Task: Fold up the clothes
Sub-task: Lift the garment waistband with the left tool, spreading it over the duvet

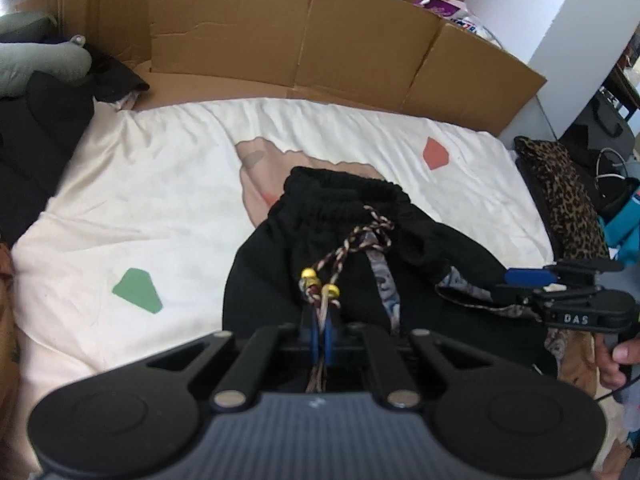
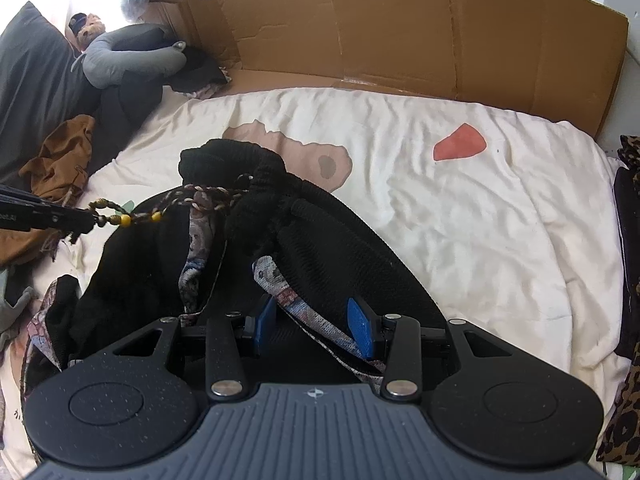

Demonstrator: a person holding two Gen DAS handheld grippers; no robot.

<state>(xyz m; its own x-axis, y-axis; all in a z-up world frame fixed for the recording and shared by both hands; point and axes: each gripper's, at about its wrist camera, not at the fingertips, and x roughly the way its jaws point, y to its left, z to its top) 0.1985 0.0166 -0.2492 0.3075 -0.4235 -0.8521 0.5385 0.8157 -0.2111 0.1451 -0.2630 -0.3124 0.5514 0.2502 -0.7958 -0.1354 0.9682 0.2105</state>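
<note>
**Drawstring pinched, pants still bunched: pre-fold setup**

Bed (image 2: 500, 220): cream cover with colour patches, fills both views. Cardboard (image 2: 400, 32) stands along its far edge, 12 o'clock. Dark pillows and a brown garment (image 2: 60, 160) at 9 to 10 o'clock in the right wrist view; leopard-print cloth (image 1: 560, 200) at 3 o'clock in the left wrist view.

Pants (image 2: 328, 248): black, elastic waistband, patterned lining showing. They lie in a crumpled heap at mid-bed, waistband end toward 12 o'clock, not flattened. No fold made yet, as I read it: this is the grab-and-spread step.

Left hand-held gripper (image 1: 322, 334): jaws together, clamped on the drawstring (image 1: 340, 256), the braided cord with yellow beads. Cord runs taut from the pads up to the waistband. Tool pitched steeply down. In the right wrist view it enters from 9 o'clock with the cord stretched to it.

Right hand-held gripper (image 2: 316, 324): jaws apart, about half spread, blue pads straddling a patterned strip (image 2: 320, 324) of the pants. Pads do not look pressed on it; contact at the right pad is hard to rule out. Also pitched steeply down, low over the heap. A hand (image 1: 616, 364) grips its handle at 4 o'clock in the left wrist view.

Next, likely: the cord is a poor handle for spreading, so shift to the waistband fabric, close the right jaws on cloth, then lift and pull the pants flat. Risk: pulling the cord cinches the waist.
</note>
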